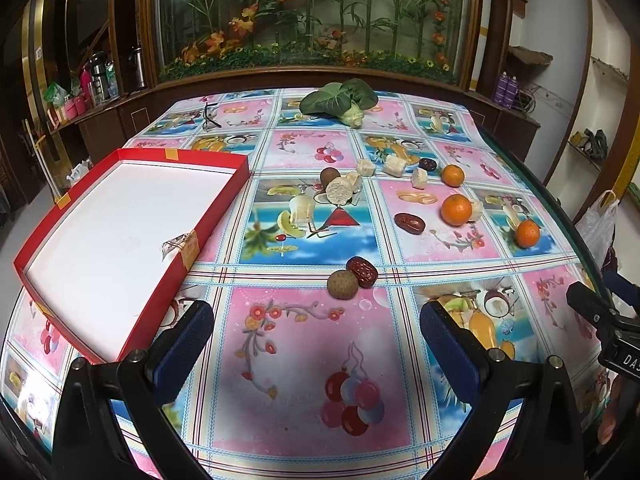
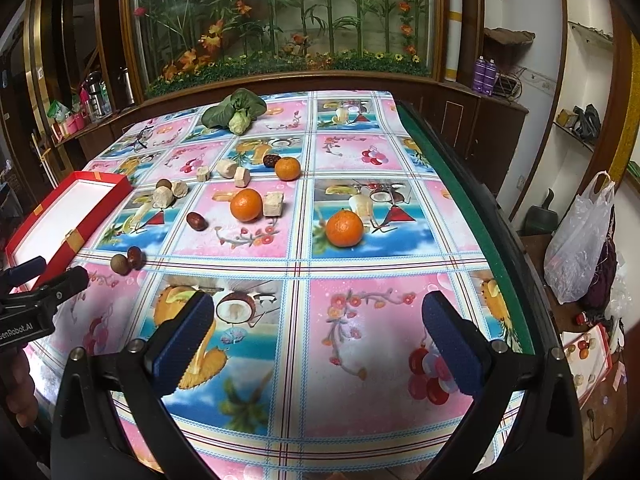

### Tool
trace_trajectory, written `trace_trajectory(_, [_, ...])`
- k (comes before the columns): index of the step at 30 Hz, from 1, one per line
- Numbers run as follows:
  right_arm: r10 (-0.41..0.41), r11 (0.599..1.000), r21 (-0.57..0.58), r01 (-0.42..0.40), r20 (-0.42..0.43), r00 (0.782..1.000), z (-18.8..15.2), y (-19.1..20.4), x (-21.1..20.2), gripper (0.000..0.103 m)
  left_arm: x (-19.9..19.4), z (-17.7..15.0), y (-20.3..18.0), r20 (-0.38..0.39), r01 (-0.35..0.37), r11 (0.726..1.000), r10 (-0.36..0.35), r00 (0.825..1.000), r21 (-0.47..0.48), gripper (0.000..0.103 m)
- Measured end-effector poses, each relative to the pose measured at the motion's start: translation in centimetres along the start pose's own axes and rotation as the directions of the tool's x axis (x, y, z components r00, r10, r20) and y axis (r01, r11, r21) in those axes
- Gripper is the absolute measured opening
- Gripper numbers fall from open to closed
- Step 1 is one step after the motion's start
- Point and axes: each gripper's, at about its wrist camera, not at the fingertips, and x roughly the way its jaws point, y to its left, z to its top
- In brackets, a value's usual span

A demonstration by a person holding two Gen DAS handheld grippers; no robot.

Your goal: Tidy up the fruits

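Note:
My left gripper (image 1: 316, 332) hangs open over the patterned tablecloth with nothing between its fingers. Just beyond it lie a brown round fruit (image 1: 342, 284) and a red date (image 1: 362, 272), touching each other. Further off are three oranges (image 1: 456, 209), more dates (image 1: 409, 223) and several pale chunks (image 1: 338, 192). A red tray (image 1: 216, 216) with a white floor sits empty at the left. My right gripper (image 2: 318, 328) is open too, above bare cloth. The nearest orange (image 2: 344, 228) lies ahead of it, with another orange (image 2: 246, 205) further left.
A leafy green vegetable (image 1: 340, 98) and a pair of glasses (image 1: 210, 116) lie at the table's far end. The table edge (image 2: 472, 216) runs down the right, with a plastic bag (image 2: 580, 240) beyond it. The left gripper (image 2: 60, 272) shows at the right wrist view's left edge.

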Motion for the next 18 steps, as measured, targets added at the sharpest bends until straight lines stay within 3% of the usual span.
trace_trajectory(18, [0.002,1.0,0.006,-0.002,-0.002,1.0,-0.16,-0.27,0.05,0.103,-0.11,-0.11,0.25,0.001,-0.005,1.0,0.005,1.0,-0.009,0.102])
